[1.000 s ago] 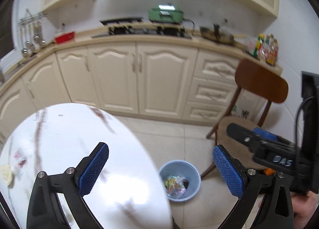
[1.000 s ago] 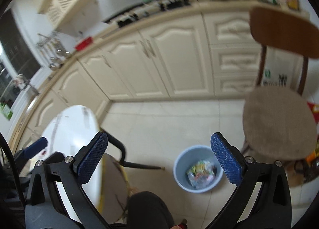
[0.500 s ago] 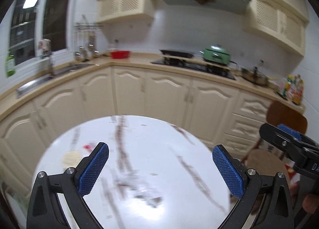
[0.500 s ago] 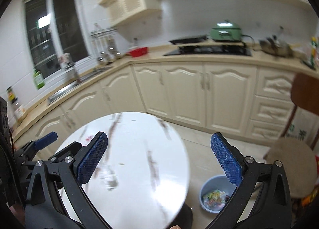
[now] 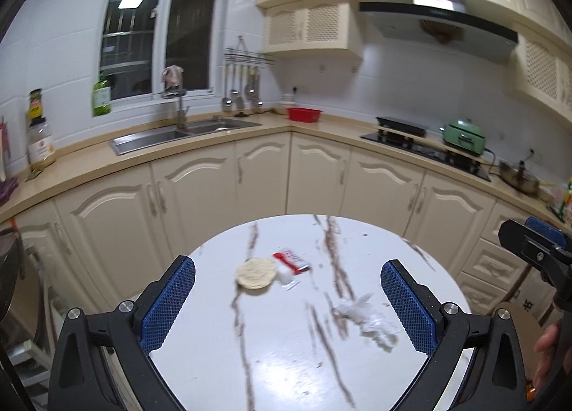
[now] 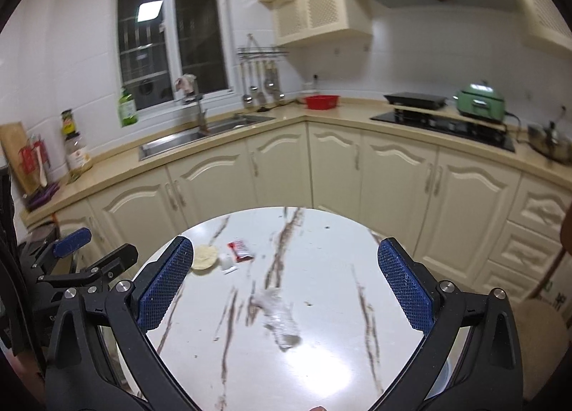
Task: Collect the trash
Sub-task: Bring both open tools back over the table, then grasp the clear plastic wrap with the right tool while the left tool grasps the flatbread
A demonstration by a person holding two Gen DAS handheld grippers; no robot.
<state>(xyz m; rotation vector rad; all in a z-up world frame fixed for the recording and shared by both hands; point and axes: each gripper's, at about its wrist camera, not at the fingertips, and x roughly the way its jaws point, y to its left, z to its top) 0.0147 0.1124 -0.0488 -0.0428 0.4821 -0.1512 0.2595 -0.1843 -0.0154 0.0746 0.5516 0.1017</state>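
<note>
1. Three bits of trash are lying on the round white table [image 5: 422, 268]: a crumpled clear wrapper [image 5: 364, 314], a red and white packet [image 5: 291, 261] and a round pale disc [image 5: 255, 272], maybe a cracker. The wrapper is sitting nearest; the packet and disc are touching each other farther back.
2. The wrapper is looking thin and light, so the pads could be pushing it away or sliding over it.
3. The packet is lying flat, so it may be slipping out of a pinch.
4. The disc may be breaking into crumbs if it is squeezed hard.
5. The left gripper [image 5: 287, 298] and right gripper [image 6: 286, 286] are both gaping wide and holding nothing, hanging above the table.
6. The two grippers are sitting close together, so they could be bumping.
</note>
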